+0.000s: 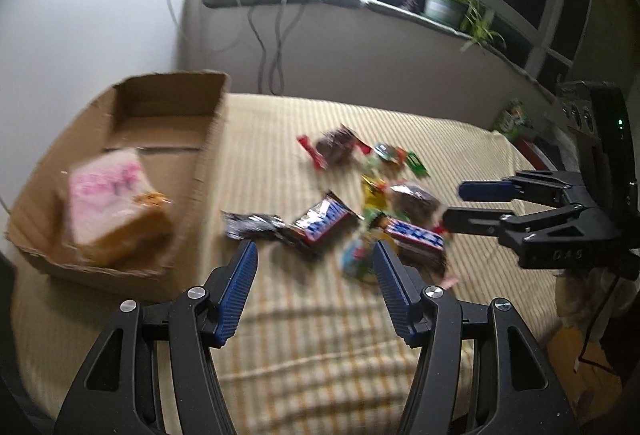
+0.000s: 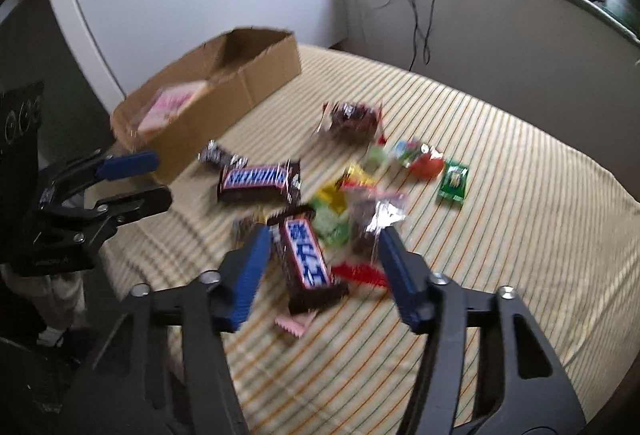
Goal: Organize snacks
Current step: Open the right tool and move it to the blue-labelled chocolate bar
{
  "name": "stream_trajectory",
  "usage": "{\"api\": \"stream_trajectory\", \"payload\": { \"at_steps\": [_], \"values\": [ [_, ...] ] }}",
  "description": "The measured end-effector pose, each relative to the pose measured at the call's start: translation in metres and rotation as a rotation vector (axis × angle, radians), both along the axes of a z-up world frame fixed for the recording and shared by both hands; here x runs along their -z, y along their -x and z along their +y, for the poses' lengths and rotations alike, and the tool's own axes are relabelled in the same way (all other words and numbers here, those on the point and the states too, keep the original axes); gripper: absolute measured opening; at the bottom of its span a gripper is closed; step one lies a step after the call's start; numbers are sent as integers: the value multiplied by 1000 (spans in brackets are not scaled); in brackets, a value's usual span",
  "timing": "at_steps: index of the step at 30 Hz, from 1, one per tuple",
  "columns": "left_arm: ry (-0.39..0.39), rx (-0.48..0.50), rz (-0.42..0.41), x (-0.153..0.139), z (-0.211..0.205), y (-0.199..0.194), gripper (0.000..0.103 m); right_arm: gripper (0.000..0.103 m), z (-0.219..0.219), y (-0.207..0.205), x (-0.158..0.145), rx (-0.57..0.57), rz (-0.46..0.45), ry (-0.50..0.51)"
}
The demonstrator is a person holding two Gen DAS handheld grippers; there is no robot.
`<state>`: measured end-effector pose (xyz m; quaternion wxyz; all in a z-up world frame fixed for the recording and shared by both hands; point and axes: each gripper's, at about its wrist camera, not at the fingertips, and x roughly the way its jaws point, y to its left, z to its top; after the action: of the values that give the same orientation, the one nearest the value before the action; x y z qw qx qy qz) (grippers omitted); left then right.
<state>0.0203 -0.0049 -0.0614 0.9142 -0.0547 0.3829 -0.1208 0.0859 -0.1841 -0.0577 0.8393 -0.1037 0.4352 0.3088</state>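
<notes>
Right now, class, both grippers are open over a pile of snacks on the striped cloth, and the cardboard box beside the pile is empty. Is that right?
Not quite. The cardboard box is not empty: the left wrist view shows a pink-topped packet lying inside it. The rest holds: the left gripper and right gripper are open over the pile of snacks on the striped cloth.

Open left hand-held gripper (image 1: 314, 249) above snacks (image 1: 360, 203) beside cardboard box (image 1: 168, 107)
</notes>
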Motion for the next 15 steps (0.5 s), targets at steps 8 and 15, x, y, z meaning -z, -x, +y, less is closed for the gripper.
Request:
{"api": "stream_trajectory", "payload": {
  "at_steps": [8,15],
  "values": [
    [-11,64,69,22,-26,-12,57,44,14,3,22,-89,40,50],
    [-25,85,94,31,-34,-22,57,40,19,-1,32,-119,49,86]
  ]
}}
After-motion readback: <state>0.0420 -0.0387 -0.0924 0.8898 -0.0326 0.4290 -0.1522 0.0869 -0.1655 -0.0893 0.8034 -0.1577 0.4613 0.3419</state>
